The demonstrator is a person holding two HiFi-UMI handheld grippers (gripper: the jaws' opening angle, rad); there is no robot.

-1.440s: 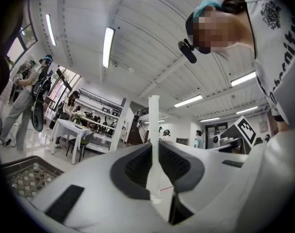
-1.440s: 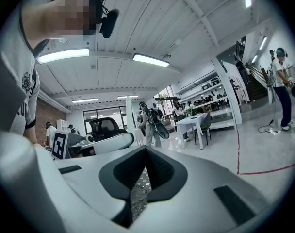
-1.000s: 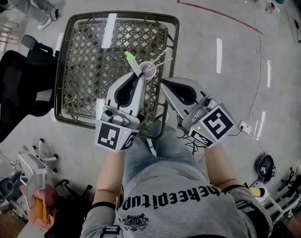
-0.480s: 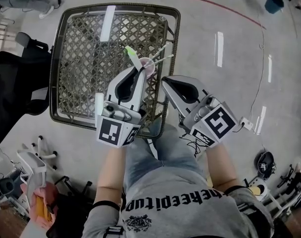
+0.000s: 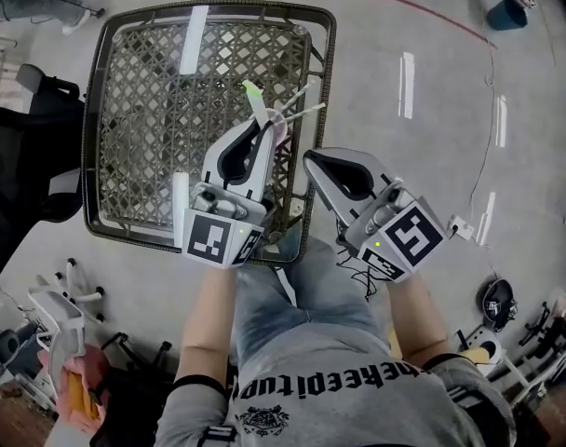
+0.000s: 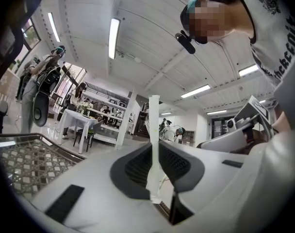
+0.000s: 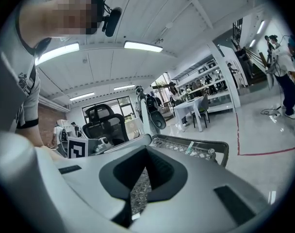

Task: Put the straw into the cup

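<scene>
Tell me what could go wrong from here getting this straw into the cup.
The left tongs pinch the straw with a long free end beyond them, so it may swivel when tipped toward the cup. The cup looks small and already holds other straws. A bump from the tongs might knock it over, or the new straw may catch on them.

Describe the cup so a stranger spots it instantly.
Find the dark lattice basket on the floor. Near its right edge, just past the left gripper, sits the cup: the only pink round thing, with a green straw and white straws poking out.
</scene>
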